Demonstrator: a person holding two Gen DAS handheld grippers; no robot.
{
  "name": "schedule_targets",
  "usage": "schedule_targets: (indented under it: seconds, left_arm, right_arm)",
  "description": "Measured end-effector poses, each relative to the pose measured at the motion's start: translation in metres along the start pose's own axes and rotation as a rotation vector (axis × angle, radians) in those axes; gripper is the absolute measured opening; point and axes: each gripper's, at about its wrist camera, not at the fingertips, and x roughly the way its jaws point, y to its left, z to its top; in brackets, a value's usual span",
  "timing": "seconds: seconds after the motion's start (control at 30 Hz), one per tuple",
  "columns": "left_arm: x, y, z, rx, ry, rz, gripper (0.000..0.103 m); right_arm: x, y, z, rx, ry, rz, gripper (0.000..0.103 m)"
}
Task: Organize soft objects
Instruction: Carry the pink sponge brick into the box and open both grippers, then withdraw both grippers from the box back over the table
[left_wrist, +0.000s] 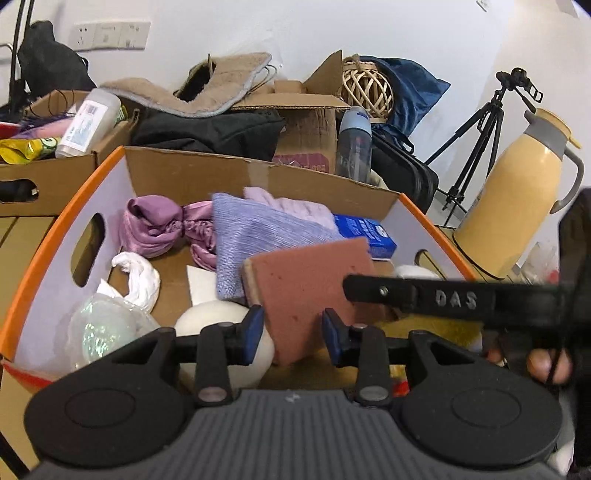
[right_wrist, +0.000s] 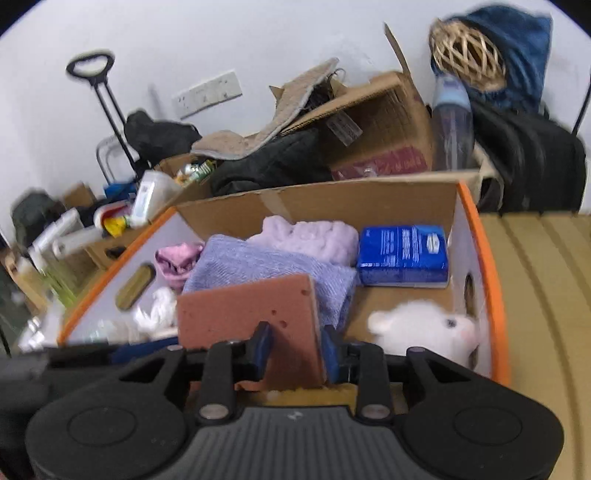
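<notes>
The sponge (right_wrist: 255, 325) is held upright over the box (right_wrist: 484, 258), clamped between the right gripper's (right_wrist: 295, 350) pads. The left gripper (left_wrist: 291, 336) is seen just beside the sponge, its jaws parted and nothing gripped. A towel (right_wrist: 266, 266) lies behind.

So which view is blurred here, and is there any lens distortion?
Right wrist view: motion blur smears the white plush toy and the background clutter. Left wrist view: sharp. Both views: fisheye bends the box rim, and the corners are dark.
</notes>
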Motion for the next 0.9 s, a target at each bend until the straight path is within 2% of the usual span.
schedule_targets:
  seconds: [0.13,0.27,0.33,0.37,0.43,0.47,0.53,0.6,0.77,0.9]
  left_arm:
    - [-0.005,-0.007,-0.008,0.014,-0.012,0.017,0.035]
    - [-0.01,-0.008,-0.008,0.01,0.008,-0.014,0.037]
    - [-0.014,-0.011,-0.008,0.019,0.016,-0.024,0.042]
    - [-0.017,-0.011,-0.007,0.016,0.019,-0.03,0.044]
    - [-0.029,-0.013,-0.004,0.014,0.005,-0.03,0.056]
    - [-0.038,-0.013,-0.002,0.018,-0.007,-0.019,0.058]
    - [-0.055,-0.015,0.003,0.034,-0.029,-0.004,0.06]
    - [-0.076,-0.015,0.008,0.042,-0.053,0.019,0.061]
    - [-0.134,-0.018,0.016,0.058,-0.129,0.053,0.069]
    - [-0.184,-0.024,0.004,0.094,-0.192,0.087,0.075]
  right_arm:
    - [0.003,-0.004,-0.001,-0.023,-0.001,0.006,0.029]
    - [-0.003,-0.002,0.009,-0.008,0.087,-0.013,0.03]
    - [-0.008,-0.002,0.011,-0.028,0.136,-0.016,0.029]
    - [-0.01,-0.003,0.011,-0.03,0.143,-0.025,0.032]
    - [-0.017,-0.004,0.012,-0.024,0.126,-0.071,0.039]
    - [-0.02,-0.004,0.012,-0.023,0.117,-0.089,0.042]
    - [-0.034,-0.002,0.012,-0.007,0.089,-0.083,0.045]
    - [-0.057,0.005,0.014,-0.007,0.045,-0.079,0.052]
    - [-0.117,0.025,0.017,-0.048,-0.049,-0.088,0.059]
    - [-0.172,0.041,0.005,-0.068,-0.143,-0.086,0.063]
